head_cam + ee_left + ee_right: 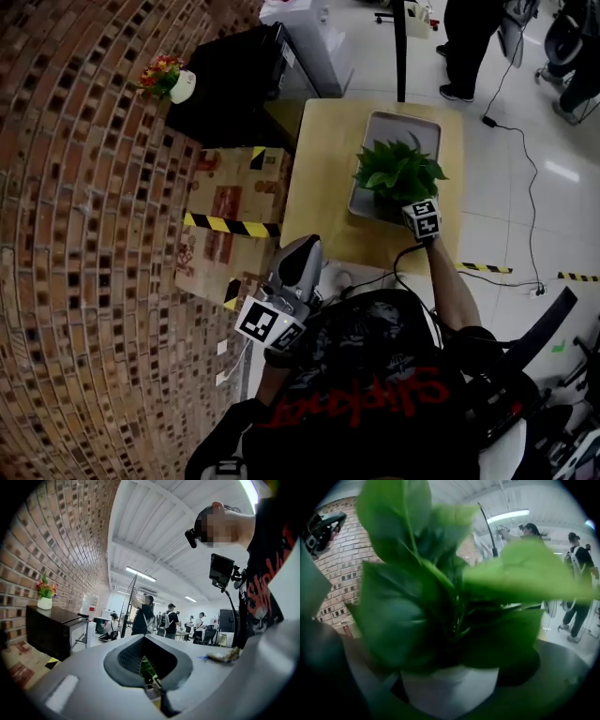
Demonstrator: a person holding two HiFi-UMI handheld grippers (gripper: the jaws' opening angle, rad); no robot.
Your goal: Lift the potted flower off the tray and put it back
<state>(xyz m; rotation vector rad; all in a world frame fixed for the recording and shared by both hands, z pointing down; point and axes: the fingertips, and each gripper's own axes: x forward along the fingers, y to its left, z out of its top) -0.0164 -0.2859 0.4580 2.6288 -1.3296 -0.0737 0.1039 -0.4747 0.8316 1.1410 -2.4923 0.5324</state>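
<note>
- The potted plant point(398, 172), broad green leaves in a white pot point(450, 688), stands upright on the near end of a grey tray point(412, 127).
- The tray lies lengthwise on the right half of a light wooden table point(323, 159); its far end is bare.
- The right gripper point(412, 211) is low at the near side of the plant, just beside the pot, with its marker cube showing under the leaves in the head view.
- In the right gripper view the leaves fill most of the blurred picture and the white pot sits low in the middle. The jaws stand wide apart at either side and nothing shows them pressing on the pot.
- The left gripper point(305, 251) is held close to the person's body at the near left corner of the table, well apart from the tray.
- Its jaws are together with nothing held; a bit of green shows through the notch between them in the left gripper view.
- A brick wall point(84, 234) runs along the left, with cardboard boxes point(234, 197) edged in yellow-and-black tape between it and the table.
- Beyond the boxes stands a black cabinet point(225, 84) with a small flower pot point(167, 77) on its top.
- Several people stand in the room beyond the table.
</note>
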